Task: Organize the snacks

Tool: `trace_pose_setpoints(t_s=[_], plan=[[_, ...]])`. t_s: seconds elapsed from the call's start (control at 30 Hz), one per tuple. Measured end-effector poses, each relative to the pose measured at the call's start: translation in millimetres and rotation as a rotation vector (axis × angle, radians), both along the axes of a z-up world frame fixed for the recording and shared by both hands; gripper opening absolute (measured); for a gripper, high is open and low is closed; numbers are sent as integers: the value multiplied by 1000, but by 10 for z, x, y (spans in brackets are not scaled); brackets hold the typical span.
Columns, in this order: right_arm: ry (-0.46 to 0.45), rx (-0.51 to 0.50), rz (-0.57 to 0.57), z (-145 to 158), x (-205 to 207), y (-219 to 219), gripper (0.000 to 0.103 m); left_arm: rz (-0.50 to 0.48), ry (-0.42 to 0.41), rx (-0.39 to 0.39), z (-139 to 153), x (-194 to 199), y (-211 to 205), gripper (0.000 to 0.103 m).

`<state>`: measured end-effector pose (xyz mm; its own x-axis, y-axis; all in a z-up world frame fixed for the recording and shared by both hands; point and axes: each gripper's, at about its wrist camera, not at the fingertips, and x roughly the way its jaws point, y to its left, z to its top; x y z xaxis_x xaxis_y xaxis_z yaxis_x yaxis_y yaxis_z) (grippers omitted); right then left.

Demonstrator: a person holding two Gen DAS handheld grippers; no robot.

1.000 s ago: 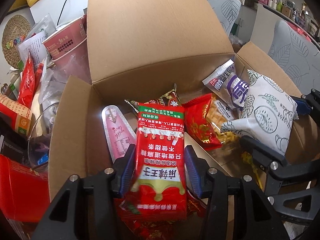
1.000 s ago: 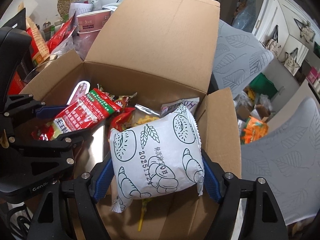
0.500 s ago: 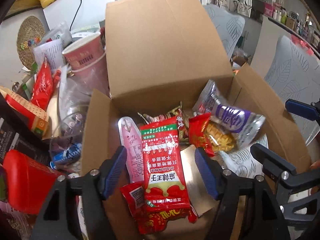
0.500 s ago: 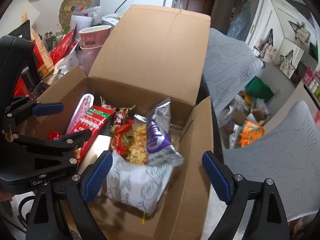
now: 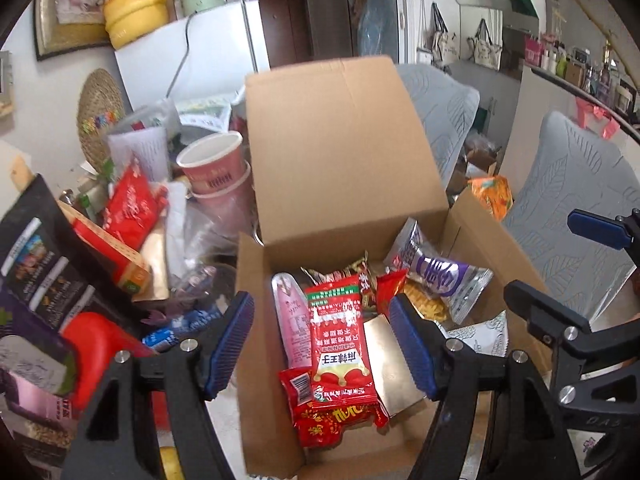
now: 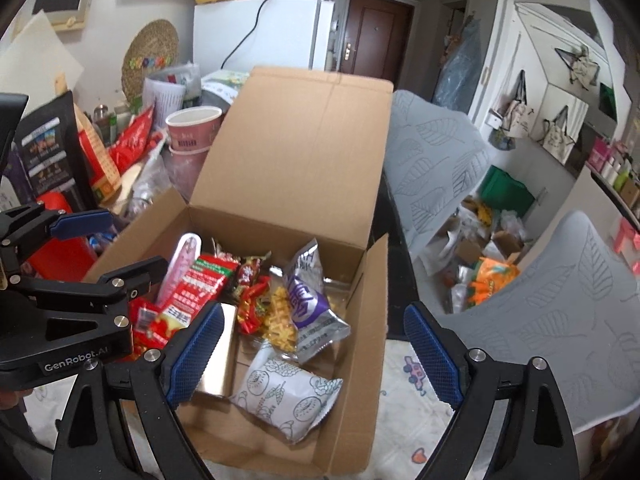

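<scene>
With both left gripper [image 5: 322,346] and right gripper [image 6: 310,356] fingers spread wide and empty above the cardboard box [image 6: 360,280] holding the snacks [image 6: 286,398], best reach next for loose packets [image 5: 130,208] left of it.

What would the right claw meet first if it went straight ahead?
Probably the silver-and-purple foil snack bag lying in the open cardboard box, directly between the right claw's open fingers; depth is unclear.
</scene>
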<state>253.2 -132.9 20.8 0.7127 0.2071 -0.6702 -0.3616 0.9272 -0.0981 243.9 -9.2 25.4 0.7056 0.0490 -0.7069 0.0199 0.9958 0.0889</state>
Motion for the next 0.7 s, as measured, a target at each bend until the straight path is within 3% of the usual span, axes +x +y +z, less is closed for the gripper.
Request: trace_pose_setpoints(t_s=[0.4, 0.7], plan=[[-122, 109, 0, 535, -539, -156, 92, 31, -133, 17, 534, -569, 47, 70], [-182, 166, 0, 729, -984, -274, 92, 30, -192, 3, 754, -1083, 57, 70]])
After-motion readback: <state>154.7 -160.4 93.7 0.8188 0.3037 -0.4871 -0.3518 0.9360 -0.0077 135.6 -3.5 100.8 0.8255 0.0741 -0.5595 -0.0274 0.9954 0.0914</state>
